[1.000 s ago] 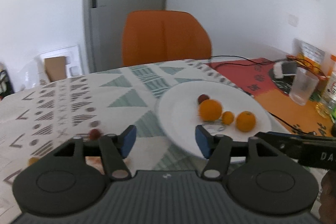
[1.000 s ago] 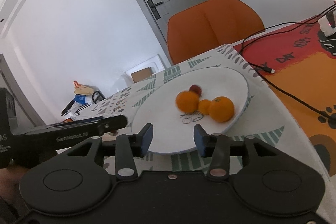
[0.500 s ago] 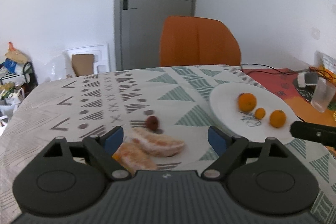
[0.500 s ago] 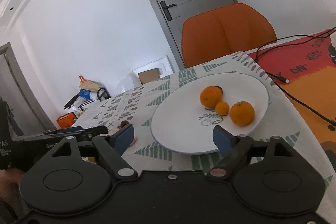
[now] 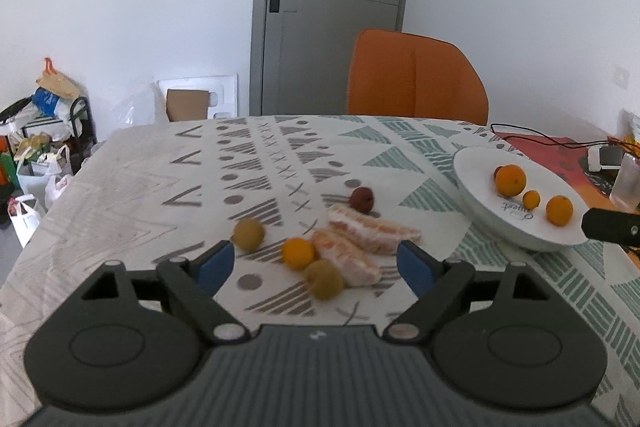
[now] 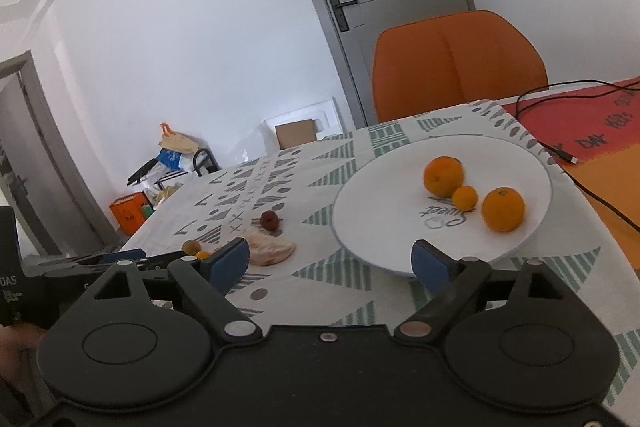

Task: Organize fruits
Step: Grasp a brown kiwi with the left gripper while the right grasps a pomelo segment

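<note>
A white plate [image 6: 384,187] holds two oranges [image 6: 443,175] and a small kumquat [image 6: 465,197]; it also shows in the left wrist view [image 5: 472,167]. On the cloth lie two peeled citrus pieces [image 5: 372,227], a small orange fruit [image 5: 297,253], two yellow-green fruits [image 5: 324,279] and a dark red fruit [image 5: 361,199]. My left gripper [image 5: 316,265] is open and empty, just short of this loose fruit. My right gripper [image 6: 330,261] is open and empty, near the plate's front edge.
An orange chair [image 5: 416,83] stands behind the table. A red and orange mat [image 6: 592,131] with a black cable [image 6: 592,187] lies right of the plate. A plastic cup [image 5: 630,183] stands at far right. Bags and clutter [image 5: 36,131] sit on the floor at left.
My left gripper swung left from the plate to the loose fruit and opened wider. My right gripper opened wide and backed off a little. The fruit on the plate stays put.
</note>
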{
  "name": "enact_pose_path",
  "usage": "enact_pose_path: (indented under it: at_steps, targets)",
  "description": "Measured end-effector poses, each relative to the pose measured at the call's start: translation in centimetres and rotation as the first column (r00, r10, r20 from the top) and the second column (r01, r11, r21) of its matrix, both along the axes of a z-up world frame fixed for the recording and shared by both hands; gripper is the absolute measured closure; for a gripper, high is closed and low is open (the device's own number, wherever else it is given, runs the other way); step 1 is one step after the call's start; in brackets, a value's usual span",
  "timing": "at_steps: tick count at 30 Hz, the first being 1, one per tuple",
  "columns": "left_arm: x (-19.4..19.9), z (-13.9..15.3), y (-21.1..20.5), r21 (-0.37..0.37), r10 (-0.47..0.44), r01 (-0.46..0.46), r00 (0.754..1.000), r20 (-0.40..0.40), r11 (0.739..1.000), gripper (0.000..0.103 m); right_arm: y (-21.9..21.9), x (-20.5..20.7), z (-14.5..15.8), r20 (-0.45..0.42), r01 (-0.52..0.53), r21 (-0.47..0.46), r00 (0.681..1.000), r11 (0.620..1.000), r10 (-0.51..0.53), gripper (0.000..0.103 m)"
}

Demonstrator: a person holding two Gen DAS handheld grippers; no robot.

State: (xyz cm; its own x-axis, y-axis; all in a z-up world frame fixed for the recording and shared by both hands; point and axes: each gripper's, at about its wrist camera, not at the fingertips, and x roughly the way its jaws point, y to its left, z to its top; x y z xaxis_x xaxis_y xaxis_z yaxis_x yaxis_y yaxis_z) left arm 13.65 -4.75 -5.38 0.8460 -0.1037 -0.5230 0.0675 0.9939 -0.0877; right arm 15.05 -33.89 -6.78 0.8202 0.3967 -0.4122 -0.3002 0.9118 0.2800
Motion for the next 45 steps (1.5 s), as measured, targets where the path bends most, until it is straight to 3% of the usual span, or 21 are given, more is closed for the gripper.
enact_pose_path:
  at_steps: [9, 22, 32, 43, 45]
  targets:
    - [-1.3, 0.5, 2.5, -0.004, 0.024, -0.024, 1.000, 0.007, 1.000, 0.016, 2.8, 0.2, 0.7, 0.000, -0.028, -0.054, 1.000, 0.998, 0.028, 0.015]
    - [-1.4, -0.3, 4.3, -0.070, 0.016, -0.016, 1.000, -0.002, 0.997, 0.020, 5.7, 1.8, -0.4, -0.049, -0.068, -0.072, 0.997, 0.995, 0.065, 0.018]
    - [0.2, -1.0, 3.3, -0.098, -0.019, 0.016, 1.000, -0.025, 0.995, 0.039, 6.2, 3.9, -1.4, -0.098, -0.103, -0.057, 0.990, 0.993, 0.097, 0.038]
    - [2.5, -2.7, 1.3, -0.087, -0.050, 0.044, 0.996, -0.079, 0.995, 0.059, 7.1, 5.0, -2.1, -0.117, -0.123, -0.083, 0.987, 0.989, 0.113, 0.042]
    - [2.7, -3.0, 1.3, -0.103, -0.061, 0.053, 0.994, -0.085, 0.993, 0.070, 7.5, 5.1, -2.2, -0.119, -0.136, -0.088, 0.985, 0.987, 0.125, 0.042]
